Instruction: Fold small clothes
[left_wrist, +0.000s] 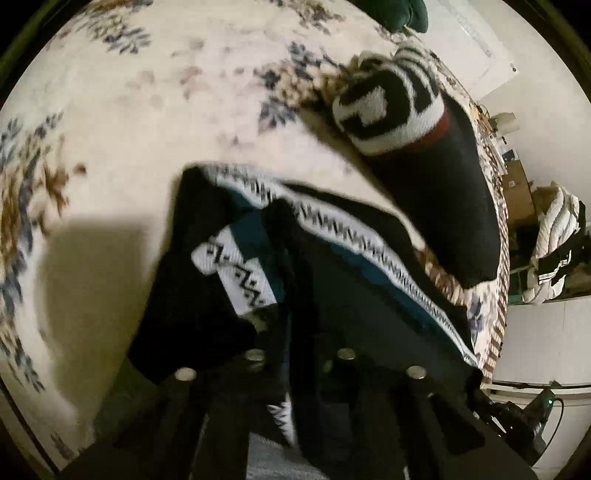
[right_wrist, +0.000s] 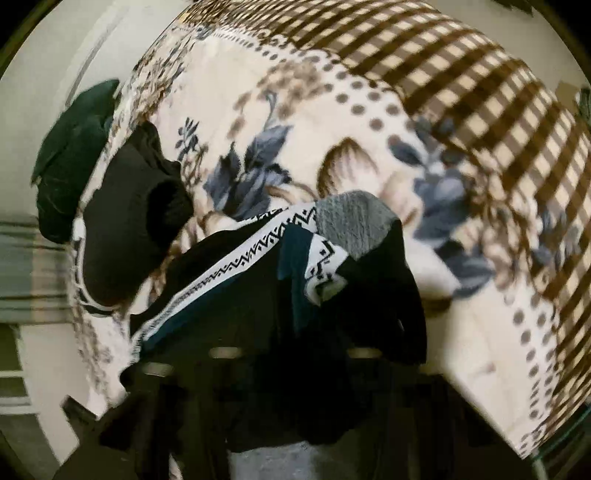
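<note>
Nearby, rolled black sock (left_wrist: 436, 192) beside patterned sock (left_wrist: 332, 266); green cloth (right_wrist: 70, 162) beyond.

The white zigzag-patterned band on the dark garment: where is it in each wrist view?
Left wrist: zigzag band runs diagonally from centre toward lower right, above the gripper.
Right wrist: zigzag band runs diagonally from lower left up to centre.
Shared landmark: the floral blanket under the garment.
</note>
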